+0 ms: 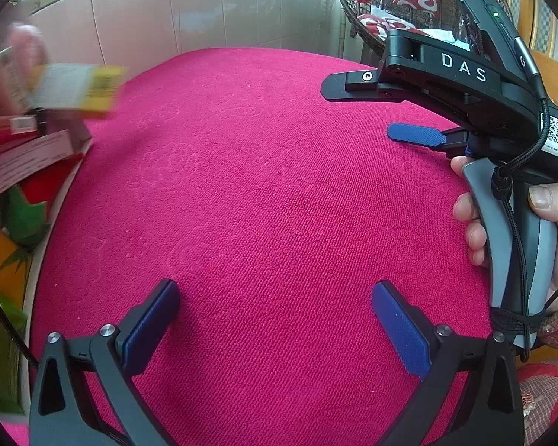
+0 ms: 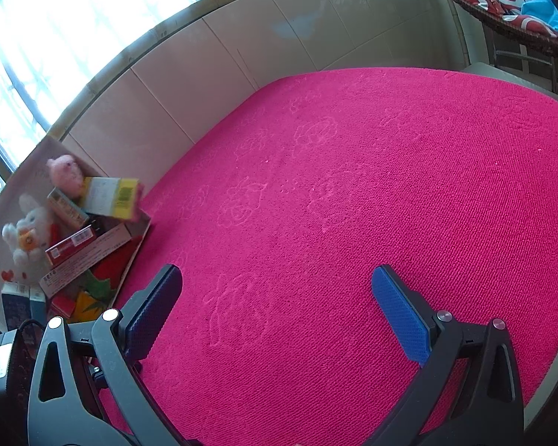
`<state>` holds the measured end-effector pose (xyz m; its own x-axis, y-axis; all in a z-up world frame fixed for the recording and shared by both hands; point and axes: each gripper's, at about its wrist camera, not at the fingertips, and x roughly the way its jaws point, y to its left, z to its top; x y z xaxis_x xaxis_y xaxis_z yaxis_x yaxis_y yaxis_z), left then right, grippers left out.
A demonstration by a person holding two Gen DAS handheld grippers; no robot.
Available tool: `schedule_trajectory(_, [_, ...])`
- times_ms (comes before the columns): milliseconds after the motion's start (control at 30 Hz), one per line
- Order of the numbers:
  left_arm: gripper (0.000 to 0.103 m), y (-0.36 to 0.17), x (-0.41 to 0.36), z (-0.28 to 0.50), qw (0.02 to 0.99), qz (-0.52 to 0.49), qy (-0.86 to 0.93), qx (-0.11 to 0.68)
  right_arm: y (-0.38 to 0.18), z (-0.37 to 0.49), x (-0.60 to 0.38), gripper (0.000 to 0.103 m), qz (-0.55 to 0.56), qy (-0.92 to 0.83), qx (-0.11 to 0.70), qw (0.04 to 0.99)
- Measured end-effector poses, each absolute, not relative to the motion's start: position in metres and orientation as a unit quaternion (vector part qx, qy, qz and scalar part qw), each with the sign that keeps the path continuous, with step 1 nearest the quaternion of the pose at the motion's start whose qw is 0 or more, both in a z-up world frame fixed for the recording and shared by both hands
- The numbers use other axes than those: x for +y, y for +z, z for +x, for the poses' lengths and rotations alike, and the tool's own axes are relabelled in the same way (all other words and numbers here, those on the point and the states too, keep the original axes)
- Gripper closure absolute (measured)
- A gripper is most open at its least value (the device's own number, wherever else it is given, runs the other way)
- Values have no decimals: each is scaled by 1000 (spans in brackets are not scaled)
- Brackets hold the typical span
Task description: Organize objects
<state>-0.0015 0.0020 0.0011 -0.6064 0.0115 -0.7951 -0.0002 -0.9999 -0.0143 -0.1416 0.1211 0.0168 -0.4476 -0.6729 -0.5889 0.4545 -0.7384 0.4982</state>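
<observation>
Presently: left gripper (image 1: 275, 319) and right gripper (image 2: 277, 308), jaws spread wide and empty, over the bare pink cloth (image 2: 353, 204); boxes (image 2: 111, 195) and soft toys (image 2: 28, 234) heaped in the tray (image 2: 139, 239) at its left edge. Approach one box squarely, pads on flat faces. Only the left view shows the hand (image 1: 547, 230); only the right shows the white rabbit toy.

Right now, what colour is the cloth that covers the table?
Bright pink-magenta cloth, with faint flower outlines; it shows best in the right wrist view.
</observation>
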Motion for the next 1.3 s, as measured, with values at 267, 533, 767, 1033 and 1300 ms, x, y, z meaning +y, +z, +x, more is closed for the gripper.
schedule_trajectory(267, [0, 5, 1, 0, 3, -443, 896, -6, 16, -143, 123, 0, 405, -839, -136, 337])
schedule_trajectory(533, [0, 6, -5, 5, 3, -444, 896, -7, 15, -145, 121, 0, 407, -839, -133, 337])
schedule_trajectory(767, [0, 9, -9, 7, 3, -443, 896, -7, 12, -147, 122, 0, 407, -839, -131, 338])
schedule_trajectory(1033, [0, 7, -6, 5, 3, -444, 896, -6, 10, -145, 123, 0, 407, -840, -127, 336])
schedule_trajectory(1300, [0, 7, -7, 5, 3, -444, 896, -6, 13, -142, 118, 0, 407, -841, -124, 335])
